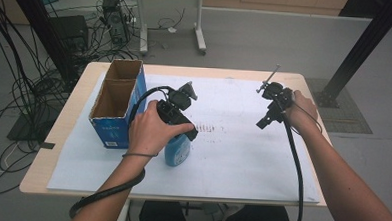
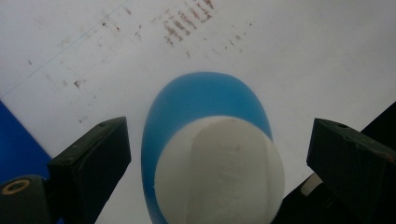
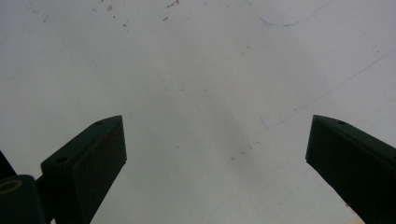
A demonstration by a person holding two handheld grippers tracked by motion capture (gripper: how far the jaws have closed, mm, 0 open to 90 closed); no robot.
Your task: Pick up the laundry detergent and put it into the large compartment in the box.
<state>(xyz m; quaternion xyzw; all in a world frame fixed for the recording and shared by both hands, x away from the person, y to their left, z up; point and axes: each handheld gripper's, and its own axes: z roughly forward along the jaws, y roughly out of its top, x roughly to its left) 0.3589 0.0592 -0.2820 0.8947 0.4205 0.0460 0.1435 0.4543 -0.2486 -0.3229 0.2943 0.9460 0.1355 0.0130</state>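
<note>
- Blue plastic bottle (image 2: 205, 107) with white cap (image 2: 219, 172), upright on the white sheet (image 1: 242, 152) covering the counter (image 1: 57, 149), centred between the spread fingers of the left gripper (image 2: 217, 154); neither finger touching it.
- Left gripper (image 1: 185, 135) poised directly above the bottle (image 1: 177, 150), held from behind by the left hand (image 1: 150, 131).
- Right gripper (image 1: 263, 122) well apart, fingers wide open over bare sheet, nothing between them.
- Risk, as judged: rounded cap likely slick; closing high on it could squeeze the bottle out from between the fingers or tip it sideways.
- Risk, as judged: an off-centre descent could let one finger strike first and knock the bottle toward the box.
- Cardboard box (image 1: 116, 104), blue outside, brown inside, standing open-topped just beside the left hand; two compartments, both seemingly empty, though the floors partly hidden.
- Bottle contents impossible to tell through the opaque wall.
- Brownish scuff marks (image 2: 184, 23) on the sheet beyond the fingertips.
</note>
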